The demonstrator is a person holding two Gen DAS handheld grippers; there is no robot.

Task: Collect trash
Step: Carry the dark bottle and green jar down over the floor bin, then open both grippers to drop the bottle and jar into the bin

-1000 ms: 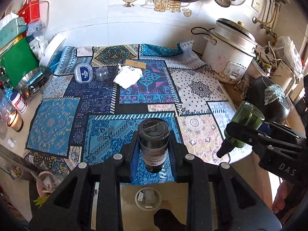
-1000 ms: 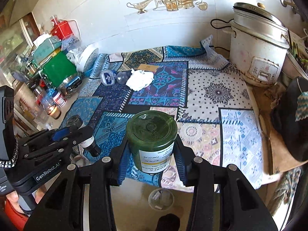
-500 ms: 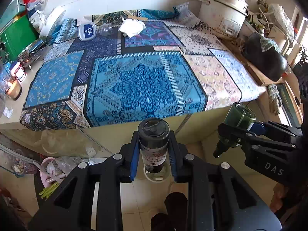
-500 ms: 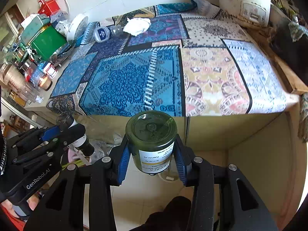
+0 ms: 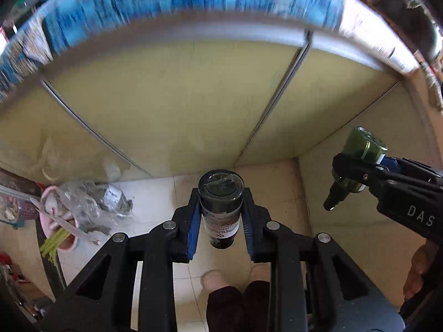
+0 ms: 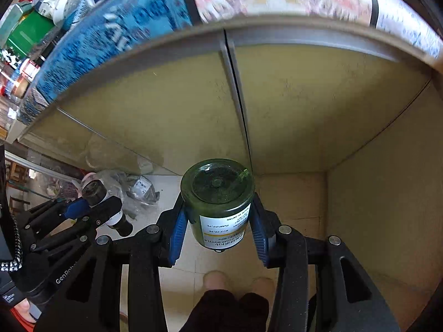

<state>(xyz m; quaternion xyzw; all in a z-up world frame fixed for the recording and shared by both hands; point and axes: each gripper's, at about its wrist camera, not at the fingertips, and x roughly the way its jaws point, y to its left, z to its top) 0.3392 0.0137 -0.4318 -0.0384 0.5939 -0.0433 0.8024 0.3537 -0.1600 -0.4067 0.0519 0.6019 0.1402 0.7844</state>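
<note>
My left gripper [image 5: 221, 215] is shut on a small dark bottle [image 5: 221, 210] with a white label, held bottom end toward the camera. My right gripper [image 6: 218, 218] is shut on a wider green pump bottle [image 6: 218, 202] with a white and yellow label. Each gripper also shows in the other view: the right gripper [image 5: 357, 171] with the green bottle [image 5: 360, 149] at the right, the left gripper [image 6: 97, 207] with the dark bottle [image 6: 95, 193] at the left. Both point steeply down, below the counter edge, in front of yellowish cabinet doors [image 5: 193, 105].
A pile of clear plastic bags [image 5: 91, 202] and a pink container [image 5: 61, 235] with green sticks lie on the tiled floor at the left. The person's slippered feet [image 5: 213, 279] stand below the grippers. The patterned cloth on the counter [image 6: 116, 36] overhangs above.
Both grippers have dropped from above the cloth-covered counter to below its edge, still holding their bottles. The view has swung down to the cabinet doors and the floor.
</note>
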